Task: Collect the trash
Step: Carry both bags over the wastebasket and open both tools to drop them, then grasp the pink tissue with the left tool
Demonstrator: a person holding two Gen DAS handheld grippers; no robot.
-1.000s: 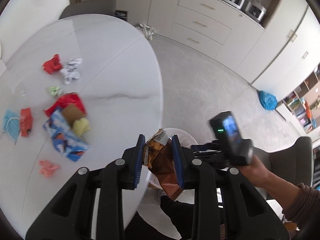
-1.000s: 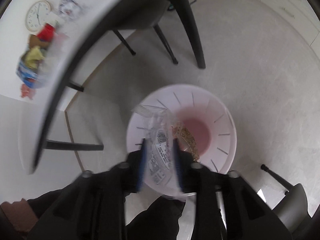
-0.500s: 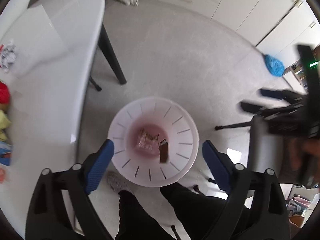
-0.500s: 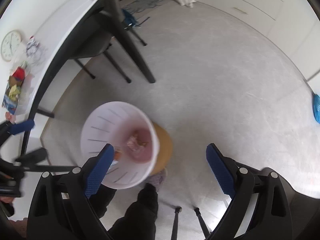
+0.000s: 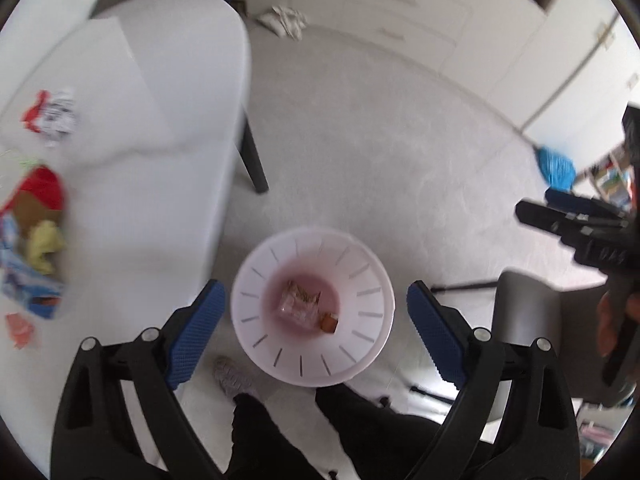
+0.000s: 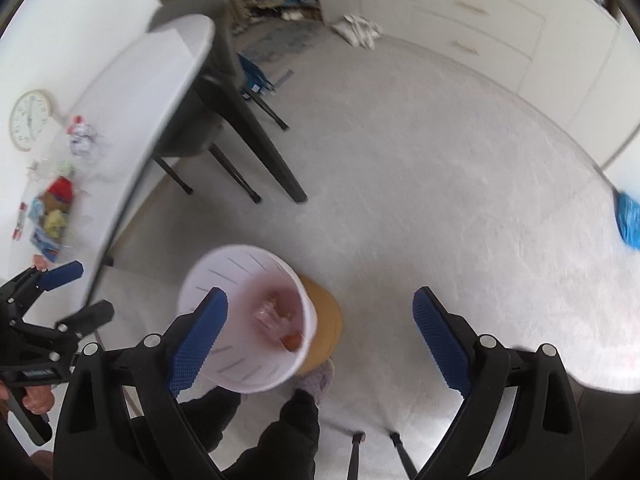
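Observation:
A white slotted bin [image 5: 362, 344] stands on the floor below both grippers, with a clear wrapper [image 5: 298, 304] and an orange-brown wrapper [image 5: 329, 323] lying in its pink bottom. My left gripper [image 5: 316, 328] hangs open right above the bin, nothing between its blue pads. My right gripper [image 6: 320, 340] is also open and empty, higher up, with the bin [image 6: 224, 276] under its left finger. More trash [image 5: 36, 216] lies on the white table [image 5: 152, 168] at the left: red, yellow, blue and white crumpled pieces, also seen as a litter heap [image 6: 54, 212] in the right wrist view.
Dark table legs [image 6: 260, 148] and a chair [image 6: 188, 132] stand left of the bin. A person's dark-trousered legs [image 5: 280, 432] and grey slipper [image 5: 234, 376] are beside it. A blue bag [image 5: 556, 168] lies far right by white cabinets [image 5: 420, 28].
Both grippers were shut on wrappers, then opened wide; the wrappers now lie in the bin. The left gripper swung from the table to above the bin. The right gripper rose away from it.

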